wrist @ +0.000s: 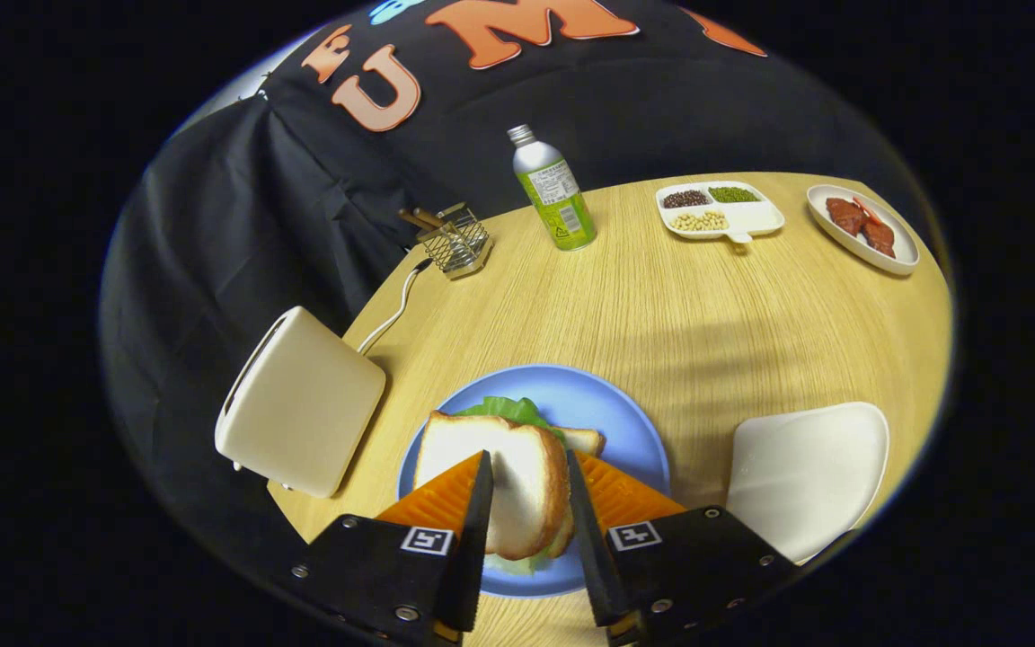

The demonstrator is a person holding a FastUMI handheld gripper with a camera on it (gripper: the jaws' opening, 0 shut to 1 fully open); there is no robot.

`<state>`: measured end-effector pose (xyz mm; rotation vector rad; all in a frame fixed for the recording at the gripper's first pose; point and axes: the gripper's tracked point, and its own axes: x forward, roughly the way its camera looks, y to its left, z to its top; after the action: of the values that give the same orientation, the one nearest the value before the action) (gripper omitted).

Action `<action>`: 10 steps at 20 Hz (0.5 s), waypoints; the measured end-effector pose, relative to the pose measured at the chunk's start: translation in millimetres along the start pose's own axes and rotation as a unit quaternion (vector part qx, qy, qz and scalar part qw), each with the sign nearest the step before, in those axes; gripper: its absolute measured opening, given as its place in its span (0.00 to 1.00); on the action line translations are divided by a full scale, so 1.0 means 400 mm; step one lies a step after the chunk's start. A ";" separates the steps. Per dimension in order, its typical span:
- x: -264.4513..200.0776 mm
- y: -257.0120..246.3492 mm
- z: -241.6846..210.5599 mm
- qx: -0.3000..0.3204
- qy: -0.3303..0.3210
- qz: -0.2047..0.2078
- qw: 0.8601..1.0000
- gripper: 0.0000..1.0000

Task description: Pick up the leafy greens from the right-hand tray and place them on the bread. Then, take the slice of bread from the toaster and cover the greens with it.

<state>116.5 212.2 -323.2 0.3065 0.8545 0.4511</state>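
A white slice of bread (pixel 517 481) sits between my two fingers, and my gripper (pixel 528 456) is shut on it. The slice lies tilted over the leafy greens (pixel 513 411), whose frilly edge pokes out beyond it. Under the greens a corner of the bottom bread (pixel 584 440) shows just right of the held slice. All of this rests on the blue plate (pixel 612 404). The white toaster (pixel 302 400) stands left of the plate, its slot side turned away. To the right of the plate lies the white tray (pixel 809 472), bare.
Beyond the plate on the round wooden table (pixel 706 305) stand a green-labelled metal bottle (pixel 556 193) and a wire holder (pixel 456 241) by the toaster's cord. Far right are a divided dish of beans (pixel 720 211) and a dish of red meat (pixel 863 226).
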 end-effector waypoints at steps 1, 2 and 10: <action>-0.012 -0.008 0.017 -0.017 -0.015 -0.012 1.000 0.52; -0.027 -0.016 0.036 -0.031 -0.029 -0.023 0.999 0.60; -0.297 0.008 0.235 -0.085 -0.191 -0.072 0.975 0.80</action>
<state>121.1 148.4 -186.0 0.1636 0.4555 0.3136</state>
